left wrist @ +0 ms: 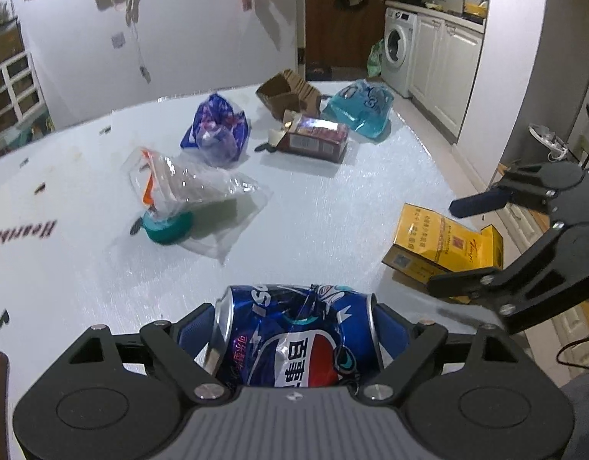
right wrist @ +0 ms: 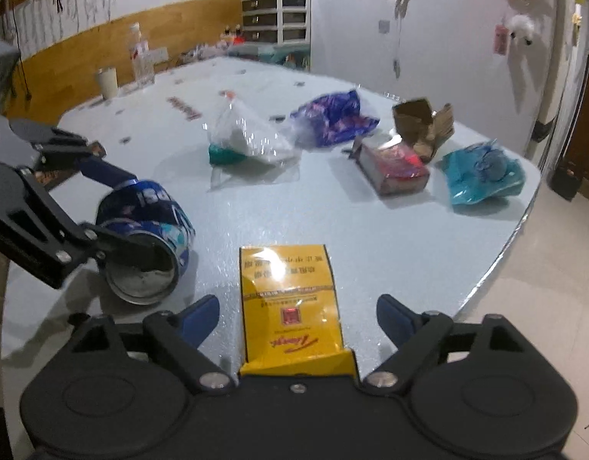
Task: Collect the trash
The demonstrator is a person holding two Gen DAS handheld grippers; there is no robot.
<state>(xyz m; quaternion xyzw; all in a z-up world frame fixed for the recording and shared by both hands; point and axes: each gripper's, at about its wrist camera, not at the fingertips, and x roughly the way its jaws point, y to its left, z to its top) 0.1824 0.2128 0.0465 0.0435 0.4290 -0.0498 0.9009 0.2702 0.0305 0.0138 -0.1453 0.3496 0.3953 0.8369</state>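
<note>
My left gripper (left wrist: 294, 320) is shut on a crushed blue Pepsi can (left wrist: 294, 337), gripped end to end; the can also shows in the right wrist view (right wrist: 148, 237), held by the left gripper (right wrist: 114, 211) just above the table. My right gripper (right wrist: 296, 314) is open, its fingers either side of a yellow cigarette box (right wrist: 290, 299) lying on the table, not touching it. The box (left wrist: 440, 245) and the right gripper (left wrist: 444, 245) also show in the left wrist view at the right.
On the pale table (right wrist: 371, 237) lie a clear bag with a teal lid (right wrist: 248, 142), a purple wrapper (right wrist: 333, 119), a red box (right wrist: 394, 168), torn cardboard (right wrist: 425, 126) and a blue bag (right wrist: 482, 172). A cup (right wrist: 107, 82) and bottle (right wrist: 143, 61) stand far left. The table edge runs right.
</note>
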